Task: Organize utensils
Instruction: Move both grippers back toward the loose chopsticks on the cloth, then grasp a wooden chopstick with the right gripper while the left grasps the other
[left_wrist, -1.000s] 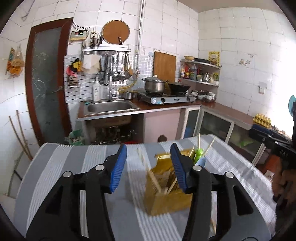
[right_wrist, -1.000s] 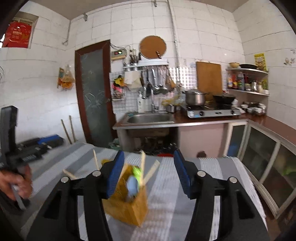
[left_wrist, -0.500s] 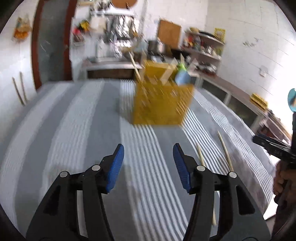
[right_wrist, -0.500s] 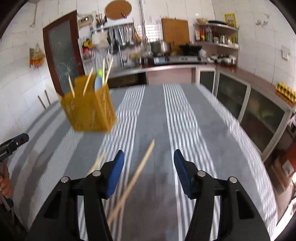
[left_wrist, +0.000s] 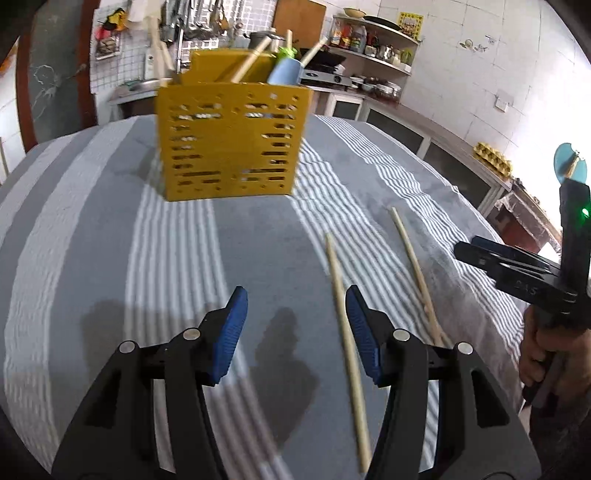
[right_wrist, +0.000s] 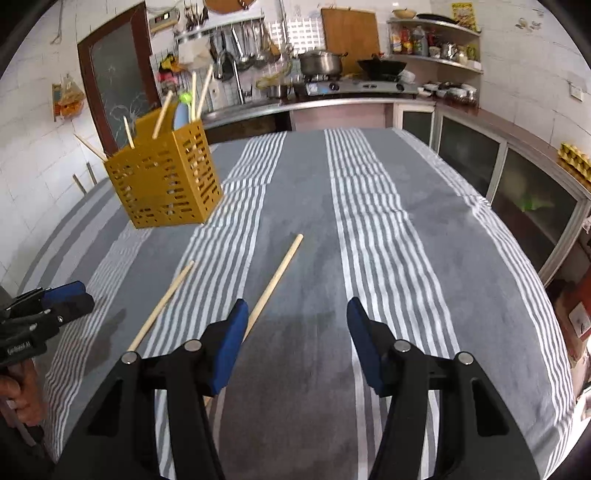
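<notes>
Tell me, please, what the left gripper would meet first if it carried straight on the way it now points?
Probably the bare striped tablecloth just ahead of the open left gripper. The nearer chopstick lies just inside its right finger, and the yellow holder stands farther back; depth is uncertain.

A utensil holder (left_wrist: 229, 144) is set on the far part of the desk (left_wrist: 92, 240), with chopsticks (left_wrist: 251, 62) stood in it. Nearer and to its right, two chopsticks (left_wrist: 345, 332) are laid apart on the desk.

Striped tablecloth (right_wrist: 369, 221) — behind it, pot (right_wrist: 320, 62), wok (right_wrist: 382, 66), cutting board (right_wrist: 349, 33).
</notes>
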